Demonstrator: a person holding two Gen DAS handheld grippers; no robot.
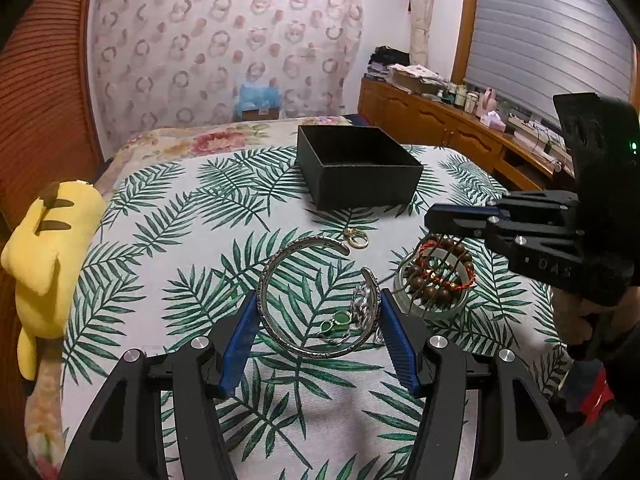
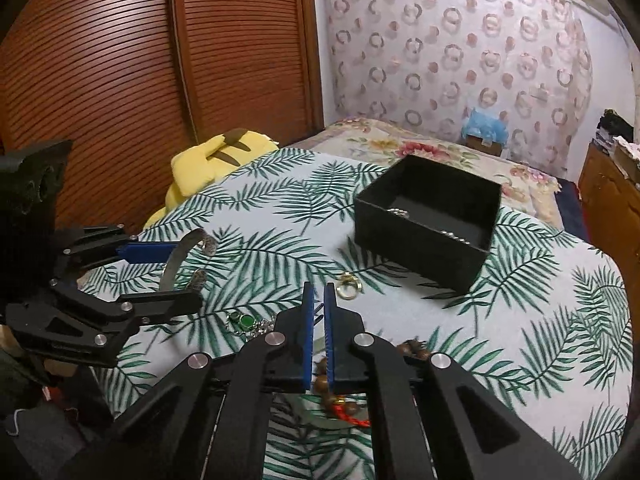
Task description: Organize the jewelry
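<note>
A bed [image 1: 192, 148] with a floral sheet fills the middle of the room, overlaid by a white cloth printed with green palm fronds [image 2: 520, 320], and a yellow plush toy [image 1: 48, 248] lies at its edge. Reddish-brown louvred wardrobe doors [image 2: 120, 80] stand along one side, and behind the bed hangs a sheer curtain patterned with pink rings [image 1: 224, 48]. On the other side a low wooden cabinet [image 1: 432, 120] cluttered with bottles and papers runs under a window with a closed grey shutter [image 1: 544, 32].
</note>
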